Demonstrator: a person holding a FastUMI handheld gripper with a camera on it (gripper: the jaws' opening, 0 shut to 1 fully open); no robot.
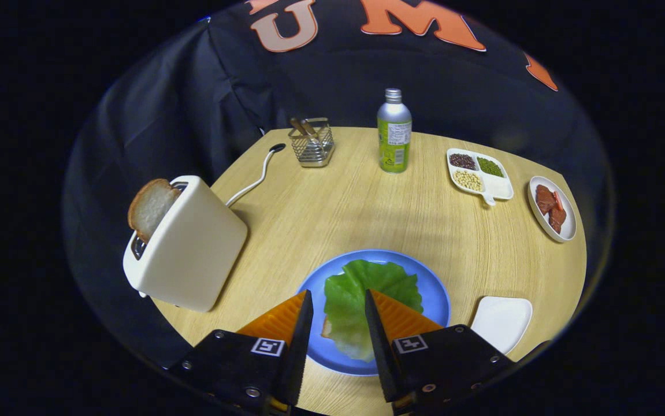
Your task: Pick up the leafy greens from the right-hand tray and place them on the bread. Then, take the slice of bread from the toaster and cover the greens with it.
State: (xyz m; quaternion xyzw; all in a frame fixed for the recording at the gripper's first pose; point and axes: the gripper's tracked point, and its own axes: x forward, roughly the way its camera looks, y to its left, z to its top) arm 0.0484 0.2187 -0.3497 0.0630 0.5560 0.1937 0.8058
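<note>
Greens [367, 294] sit on the blue plate [436, 294], my claw [338, 300] released above them; next, toaster bread [150, 208] — grip it by the crust edge.

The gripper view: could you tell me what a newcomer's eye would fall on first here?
Probably the leafy greens lying over bread on the blue plate, seen between the open gripper fingers. Next, the white toaster to their left, a bread slice standing up out of its slot.
</note>
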